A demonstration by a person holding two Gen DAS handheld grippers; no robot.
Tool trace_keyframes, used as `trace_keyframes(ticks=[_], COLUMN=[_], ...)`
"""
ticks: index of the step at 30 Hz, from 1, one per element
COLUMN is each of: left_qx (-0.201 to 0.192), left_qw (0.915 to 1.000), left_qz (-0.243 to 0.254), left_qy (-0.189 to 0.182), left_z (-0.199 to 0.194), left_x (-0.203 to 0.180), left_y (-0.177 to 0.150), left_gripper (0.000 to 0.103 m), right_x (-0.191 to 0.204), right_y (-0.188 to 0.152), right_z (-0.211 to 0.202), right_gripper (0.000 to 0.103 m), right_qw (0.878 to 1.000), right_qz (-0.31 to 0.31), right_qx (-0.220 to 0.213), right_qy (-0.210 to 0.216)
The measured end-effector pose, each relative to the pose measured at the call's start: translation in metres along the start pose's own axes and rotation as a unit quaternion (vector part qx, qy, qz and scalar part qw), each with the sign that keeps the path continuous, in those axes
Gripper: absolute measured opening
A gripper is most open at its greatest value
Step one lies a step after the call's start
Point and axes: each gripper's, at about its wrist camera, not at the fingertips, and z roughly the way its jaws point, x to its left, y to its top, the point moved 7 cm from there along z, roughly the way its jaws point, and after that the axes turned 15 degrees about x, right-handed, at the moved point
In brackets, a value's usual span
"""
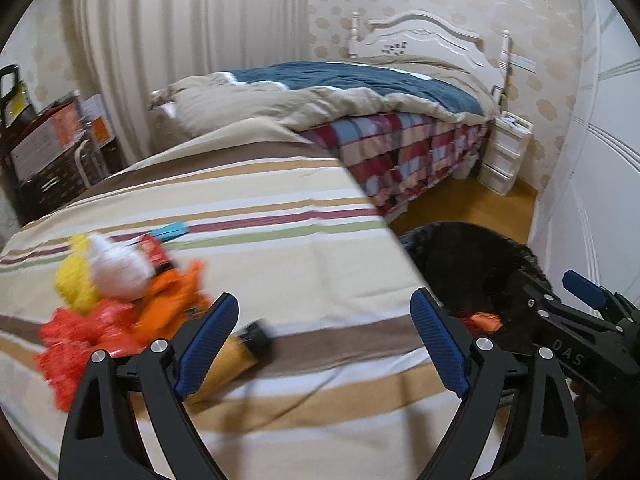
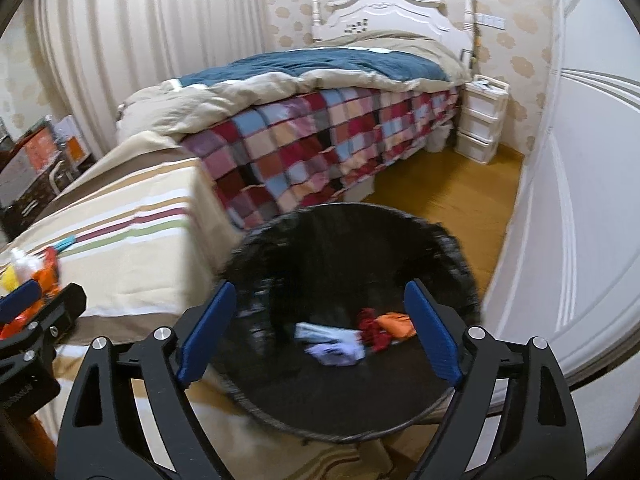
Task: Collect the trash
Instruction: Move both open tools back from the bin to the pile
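Observation:
A pile of trash lies on the striped cloth (image 1: pixel 304 264) at the left: orange wrappers (image 1: pixel 168 304), a white wad (image 1: pixel 116 268), a yellow wad (image 1: pixel 74 280), a red packet (image 1: pixel 154 250) and a blue strip (image 1: pixel 172 230). A tan tube with a black cap (image 1: pixel 236 356) lies just behind the left finger. My left gripper (image 1: pixel 324 344) is open and empty above the cloth. My right gripper (image 2: pixel 320 340) is open and empty above the black mesh bin (image 2: pixel 352 408), which holds red, orange and pale blue scraps (image 2: pixel 340 344). The bin also shows in the left wrist view (image 1: pixel 472 256).
A bed with a checked cover (image 2: pixel 320 148) and a blue and beige quilt stands behind. A white drawer unit (image 2: pixel 480 120) is beside the bed head. White wardrobe doors (image 2: pixel 580 200) line the right. Boxes and shelves (image 1: pixel 48 148) stand at the left. The floor (image 2: pixel 448 192) is wood.

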Motion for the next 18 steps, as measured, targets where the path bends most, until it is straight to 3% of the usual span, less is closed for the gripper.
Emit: trace_keyframes(ticks=[9, 18], left_qx=[-0.010, 0.002], left_qw=[0.9973, 0.9883], left_qz=[-0.054, -0.133], left_qy=[0.048, 0.075], left_z=[-0.028, -0.035], left_x=[0.075, 0.151], left_y=[-0.027, -0.055], left_gripper=[0.088, 0.088], right_x=[0.063, 0.121], right_y=[-0.014, -0.032], right_z=[-0.014, -0.015], right_gripper=[0.087, 0.087], right_qw=[0.998, 0.993], right_qz=[-0.053, -0.103], right_qx=[0.002, 0.014], right_qy=[0.031, 0.049])
